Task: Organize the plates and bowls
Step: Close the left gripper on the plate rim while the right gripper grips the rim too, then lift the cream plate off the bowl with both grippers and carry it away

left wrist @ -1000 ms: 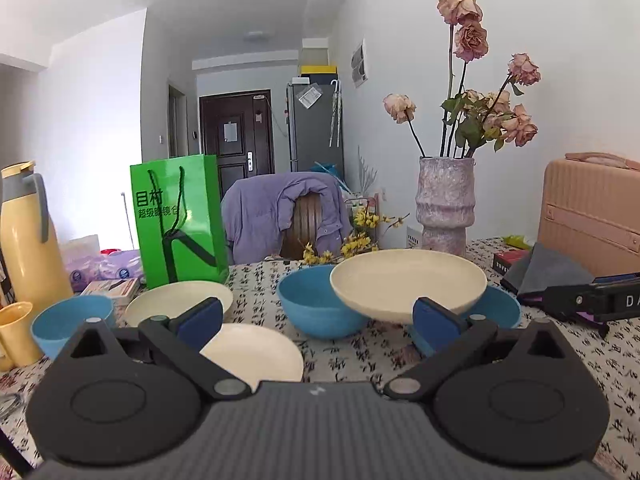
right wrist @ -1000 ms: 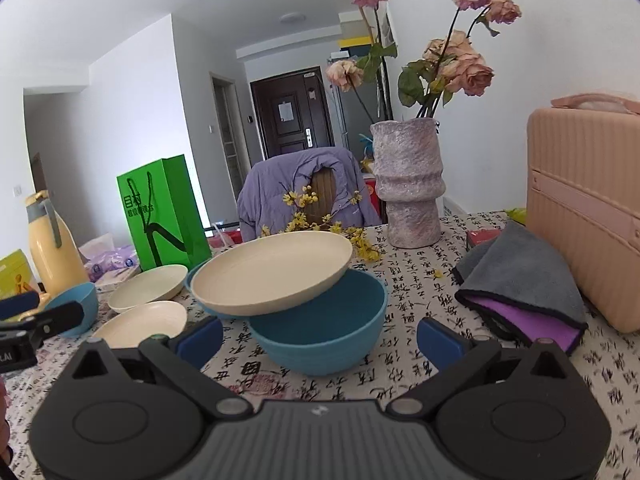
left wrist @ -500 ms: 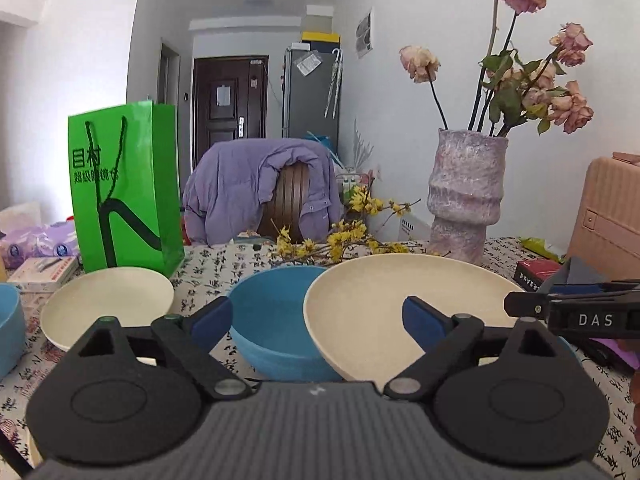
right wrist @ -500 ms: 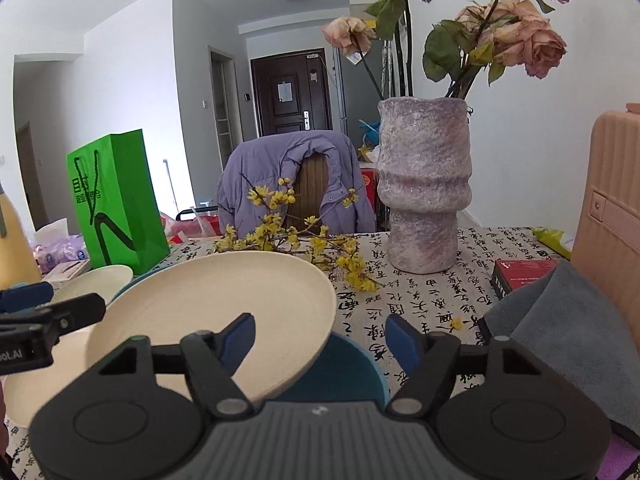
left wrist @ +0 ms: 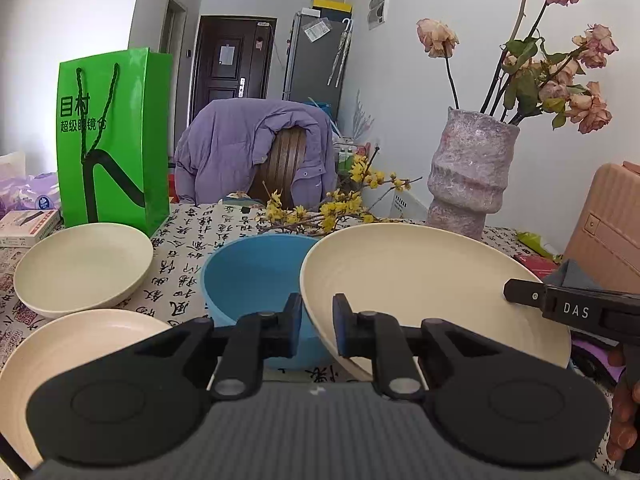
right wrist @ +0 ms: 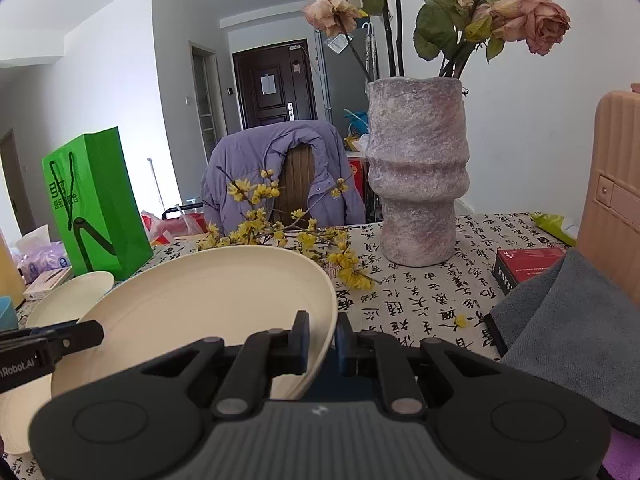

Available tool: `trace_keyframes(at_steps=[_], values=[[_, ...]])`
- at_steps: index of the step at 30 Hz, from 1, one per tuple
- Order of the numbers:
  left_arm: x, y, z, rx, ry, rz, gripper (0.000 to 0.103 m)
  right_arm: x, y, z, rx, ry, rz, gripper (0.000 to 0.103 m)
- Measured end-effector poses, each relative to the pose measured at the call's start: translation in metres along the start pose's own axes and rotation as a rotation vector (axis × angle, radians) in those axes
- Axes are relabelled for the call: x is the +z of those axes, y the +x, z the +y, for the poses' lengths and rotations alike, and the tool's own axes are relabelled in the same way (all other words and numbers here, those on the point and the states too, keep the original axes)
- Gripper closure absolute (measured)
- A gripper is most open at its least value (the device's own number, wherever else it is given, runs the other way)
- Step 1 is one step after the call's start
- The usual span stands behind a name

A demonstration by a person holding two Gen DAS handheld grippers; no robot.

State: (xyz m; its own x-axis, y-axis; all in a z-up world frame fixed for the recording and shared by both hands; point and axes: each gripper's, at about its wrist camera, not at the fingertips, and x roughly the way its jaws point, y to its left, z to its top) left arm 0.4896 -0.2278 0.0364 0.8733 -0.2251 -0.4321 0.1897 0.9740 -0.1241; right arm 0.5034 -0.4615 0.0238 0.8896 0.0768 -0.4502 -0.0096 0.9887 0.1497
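Cream-coloured and tilted, the large plate (left wrist: 432,280) is sitting propped on the blue bowl (left wrist: 252,276), and you are gripping it from both sides. Your left gripper (left wrist: 316,326) has just been closing its jaws, which are now pinching the plate's left rim between the pads; your right gripper (right wrist: 322,340) has likewise just been closing and is clamping the opposite rim. To the left of the blue bowl, two more cream plates (left wrist: 82,264) are lying flat on the desk (left wrist: 192,240), which is wearing a cloth printed with black characters. Behind the blue bowl a yellow flowering sprig (left wrist: 332,208) is lying on the cloth, with a green bag (left wrist: 112,140) standing to its left and a mottled vase (left wrist: 468,176) of dried roses to its right.
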Motion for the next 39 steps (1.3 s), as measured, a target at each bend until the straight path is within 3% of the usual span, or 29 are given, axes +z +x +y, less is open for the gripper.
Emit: trace_keyframes(at_steps=[11, 19, 24, 31, 39], values=[[-0.019, -0.096, 0.0, 0.02, -0.018, -0.05, 0.088, -0.015, -0.097, 0.036, -0.019, -0.094, -0.085, 0.09], [-0.063, -0.181, 0.001, 0.006, -0.017, -0.059, 0.088, -0.063, -0.185, 0.056, -0.025, -0.11, -0.111, 0.09], [-0.101, -0.22, 0.005, -0.028, -0.045, -0.015, 0.088, -0.105, -0.226, 0.061, -0.04, -0.099, -0.074, 0.089], [-0.142, -0.251, 0.008, -0.038, -0.046, 0.016, 0.088, -0.157, -0.264, 0.067, -0.059, -0.064, -0.015, 0.089], [-0.155, -0.262, 0.014, -0.054, -0.042, 0.029, 0.088, -0.175, -0.281, 0.075, -0.076, -0.061, -0.004, 0.089]])
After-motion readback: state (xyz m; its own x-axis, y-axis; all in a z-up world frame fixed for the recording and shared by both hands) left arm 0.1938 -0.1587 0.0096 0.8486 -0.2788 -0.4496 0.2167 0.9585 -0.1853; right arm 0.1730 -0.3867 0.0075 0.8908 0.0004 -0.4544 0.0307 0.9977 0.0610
